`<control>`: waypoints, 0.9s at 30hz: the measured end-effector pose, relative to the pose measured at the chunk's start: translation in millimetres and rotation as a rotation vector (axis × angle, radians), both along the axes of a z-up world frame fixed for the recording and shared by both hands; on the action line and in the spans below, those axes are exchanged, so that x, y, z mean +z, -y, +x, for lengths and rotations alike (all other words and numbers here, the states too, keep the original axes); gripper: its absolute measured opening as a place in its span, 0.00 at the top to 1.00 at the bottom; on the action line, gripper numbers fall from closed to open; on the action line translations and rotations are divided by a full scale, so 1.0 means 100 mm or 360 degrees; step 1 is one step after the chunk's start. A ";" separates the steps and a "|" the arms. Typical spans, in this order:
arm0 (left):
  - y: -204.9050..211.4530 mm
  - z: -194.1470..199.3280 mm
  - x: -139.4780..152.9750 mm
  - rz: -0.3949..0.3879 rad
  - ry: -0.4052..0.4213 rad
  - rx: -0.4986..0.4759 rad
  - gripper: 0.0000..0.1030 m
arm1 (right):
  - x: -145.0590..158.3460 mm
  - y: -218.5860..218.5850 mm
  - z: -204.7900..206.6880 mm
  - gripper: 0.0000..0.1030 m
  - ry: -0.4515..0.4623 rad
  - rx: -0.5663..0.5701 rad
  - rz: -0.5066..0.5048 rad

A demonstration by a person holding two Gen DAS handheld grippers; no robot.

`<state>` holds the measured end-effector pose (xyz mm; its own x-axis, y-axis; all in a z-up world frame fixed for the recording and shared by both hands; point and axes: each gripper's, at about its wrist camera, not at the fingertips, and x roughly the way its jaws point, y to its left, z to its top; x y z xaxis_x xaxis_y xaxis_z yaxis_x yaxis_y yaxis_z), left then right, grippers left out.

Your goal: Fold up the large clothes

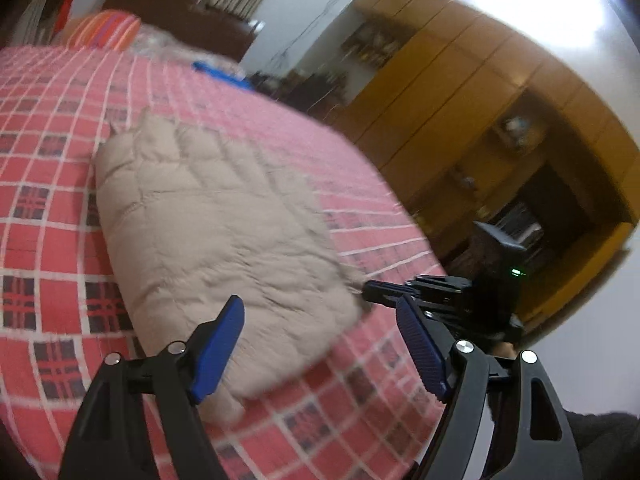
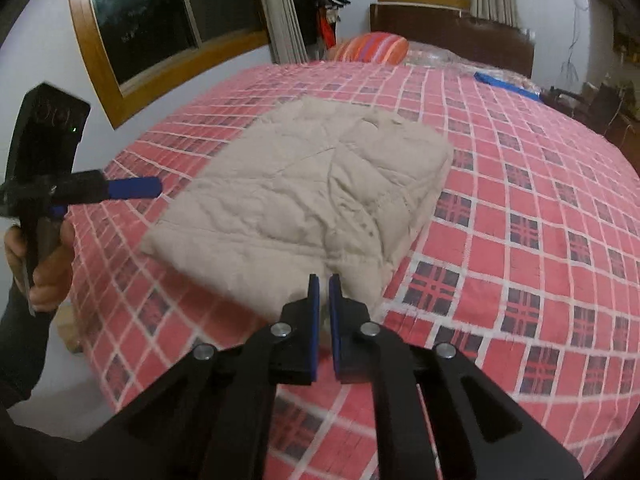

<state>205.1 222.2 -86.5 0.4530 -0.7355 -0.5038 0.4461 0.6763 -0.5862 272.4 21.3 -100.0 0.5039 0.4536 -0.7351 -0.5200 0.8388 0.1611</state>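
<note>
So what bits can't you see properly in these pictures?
- Underside of the folded beige puffer jacket: hidden against the red checked bedspread, both views.
- Shelf items in the wooden wardrobe: left wrist view, blurred and too small.
- Whether the right gripper pinches jacket fabric: right wrist view, its own fingers block it.
- Left gripper: open, empty.
</note>
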 end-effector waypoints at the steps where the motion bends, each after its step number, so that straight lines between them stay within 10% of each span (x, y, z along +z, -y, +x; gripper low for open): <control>1: 0.03 -0.04 -0.05 0.0024 -0.0009 0.0001 0.23 | -0.02 0.02 -0.01 0.94 -0.0004 -0.0010 -0.0015; 5: 0.12 0.00 -0.39 0.0134 -0.0129 0.0055 0.23 | -0.31 -0.02 0.07 1.00 -0.0079 -0.0065 -0.0070; 10: 0.04 -0.34 -0.11 0.0064 -0.0019 0.0116 0.21 | -0.01 0.14 -0.33 0.91 0.0040 -0.0150 0.0066; 11: 0.02 -0.44 -0.07 0.0078 0.0011 0.0143 0.18 | 0.03 0.17 -0.41 0.84 0.0055 -0.0167 0.0091; 14: 0.03 -0.88 0.08 0.0231 0.0101 0.0285 0.13 | 0.19 0.26 -0.88 0.10 0.0169 -0.0301 0.0130; 15: 0.05 -1.06 0.10 0.0292 0.0121 0.0346 0.09 | 0.21 0.27 -0.99 0.06 0.0202 -0.0337 0.0125; 21: 0.26 -1.94 0.20 0.0736 0.0265 0.0667 0.04 | 0.31 0.09 -1.71 0.03 0.0339 -0.0524 -0.0075; 27: 0.32 -2.53 0.55 0.0811 0.0440 0.0794 0.04 | 0.58 0.05 -2.34 0.03 0.0472 -0.0653 -0.0015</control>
<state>-48.2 190.6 -31.6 0.8297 -0.1178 -0.5457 0.1019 0.9930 -0.0594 38.0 15.9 -42.5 0.8270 0.1685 -0.5363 -0.1696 0.9844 0.0477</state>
